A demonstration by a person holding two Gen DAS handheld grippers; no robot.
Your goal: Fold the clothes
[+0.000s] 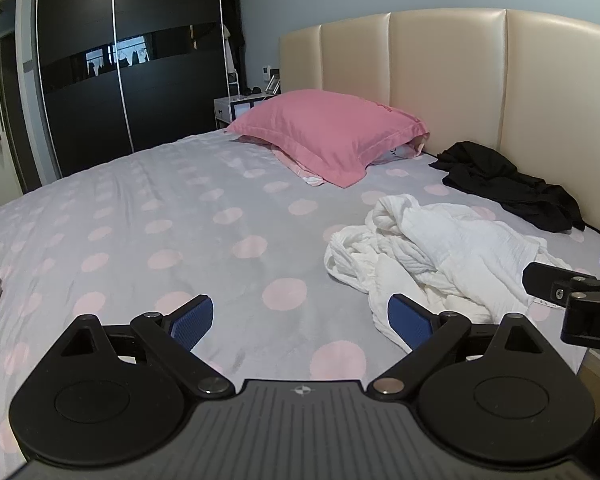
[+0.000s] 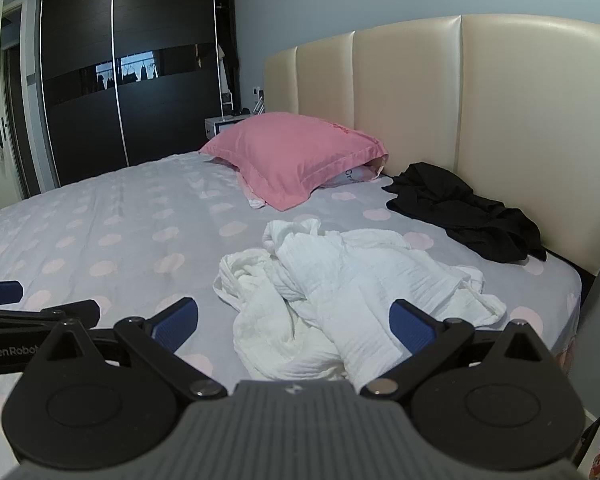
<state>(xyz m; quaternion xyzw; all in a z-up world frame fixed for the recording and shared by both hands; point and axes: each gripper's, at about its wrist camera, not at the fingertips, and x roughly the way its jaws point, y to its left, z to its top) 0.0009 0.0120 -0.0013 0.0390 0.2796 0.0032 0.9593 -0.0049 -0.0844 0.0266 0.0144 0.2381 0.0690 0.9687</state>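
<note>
A bed point(image 1: 148, 216) with a grey sheet dotted in pale pink is filling most of both views, its cream padded headboard point(image 1: 452, 80) rising across the upper right of each frame. A dark sliding wardrobe point(image 1: 128, 60) is standing in the upper left, beside a small white nightstand point(image 1: 236, 110) that is showing just behind the pillow. A pink pillow point(image 1: 328, 132) is lying at the upper centre, against the foot of the headboard. A crumpled white garment point(image 2: 340, 284) is lying in a heap at the centre of the right wrist view, and at the right of centre in the left wrist view, resting on the sheet. A crumpled black garment point(image 2: 460, 212) is lying above and to the right of it, against the base of the headboard, apart from the white heap. The right gripper point(image 2: 294, 322) is hovering at the bottom of its frame with its blue-padded fingers spread wide and holding nothing, the white heap showing between them. The left gripper point(image 1: 300, 320) is likewise spread wide and empty at the bottom of its view, over bare sheet, with the white garment's lower edge just by its right finger.
</note>
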